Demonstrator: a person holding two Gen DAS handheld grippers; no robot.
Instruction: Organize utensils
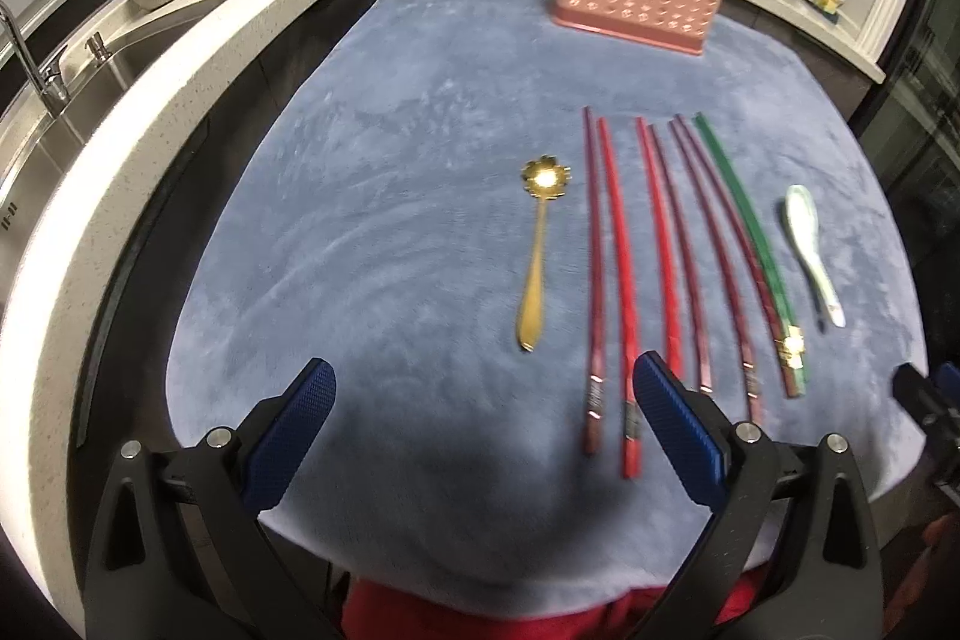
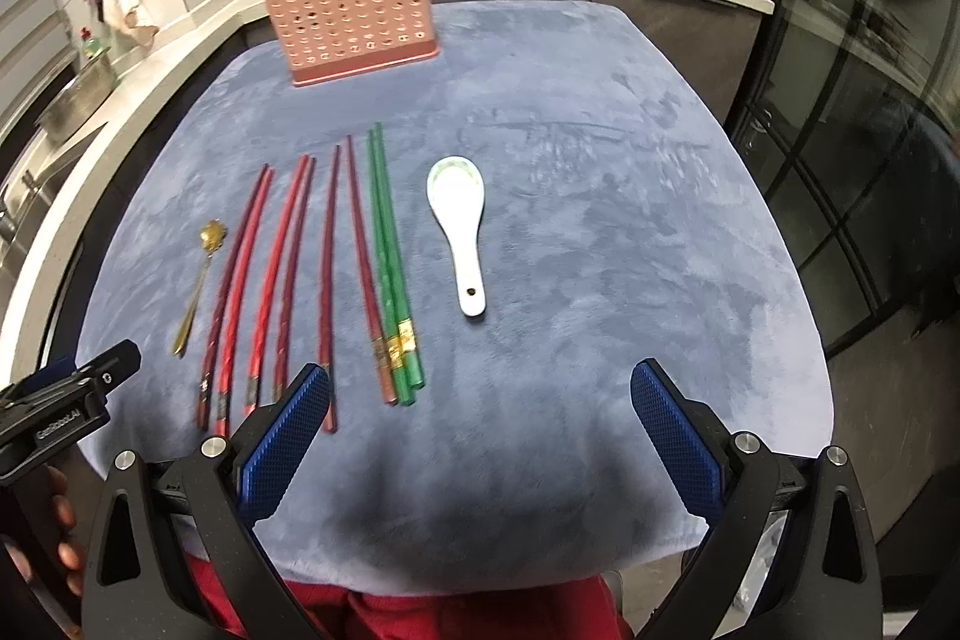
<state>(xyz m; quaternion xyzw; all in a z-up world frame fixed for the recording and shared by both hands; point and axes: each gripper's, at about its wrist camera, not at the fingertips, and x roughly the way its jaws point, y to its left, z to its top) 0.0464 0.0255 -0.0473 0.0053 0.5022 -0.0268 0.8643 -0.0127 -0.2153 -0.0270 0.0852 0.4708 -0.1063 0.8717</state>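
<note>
On the blue-grey cloth (image 2: 600,196) the utensils lie in a row — gold spoon (image 1: 536,256), red chopsticks (image 2: 282,274), green chopsticks (image 2: 390,262), then the white ceramic spoon (image 2: 459,220). At the far edge stands the pink perforated holder (image 2: 354,22), upright and well apart from them. The left gripper (image 1: 486,418) and right gripper (image 2: 480,418) both hover over the near edge — jaws spread wide, gripping nothing.

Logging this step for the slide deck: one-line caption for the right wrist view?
Open right gripper hovers over blue cloth; chopsticks, white spoon, gold spoon before pink holder.
</note>
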